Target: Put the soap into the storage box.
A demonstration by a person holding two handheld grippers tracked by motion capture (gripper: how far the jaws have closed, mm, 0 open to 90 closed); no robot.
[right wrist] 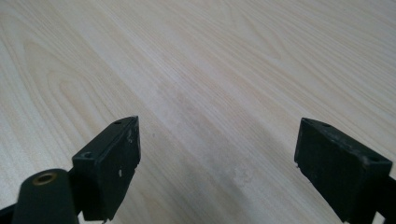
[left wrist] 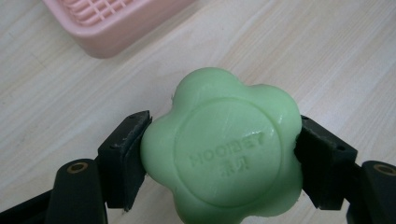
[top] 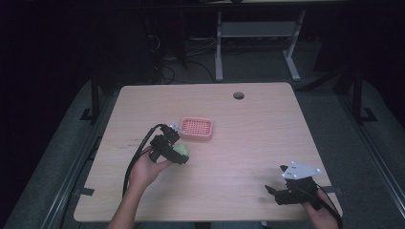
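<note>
A green flower-shaped soap [left wrist: 226,149] with raised lettering is clamped between the two black jaws of my left gripper [left wrist: 219,156]. From above, that gripper [top: 179,151] sits left of the table's centre with the green soap [top: 181,150] at its tip. A pink slotted soap dish [top: 197,128] lies just beyond it, and its corner [left wrist: 109,21] shows at the top of the left gripper view. My right gripper [top: 276,180] rests near the front right corner, its jaws [right wrist: 217,163] wide apart over bare wood.
The light wooden table [top: 248,138] has a round cable hole [top: 238,95] near its far edge. Behind the table stand white desk legs [top: 218,47] and cables on a dark floor. A black cable [top: 136,157] loops from the left gripper.
</note>
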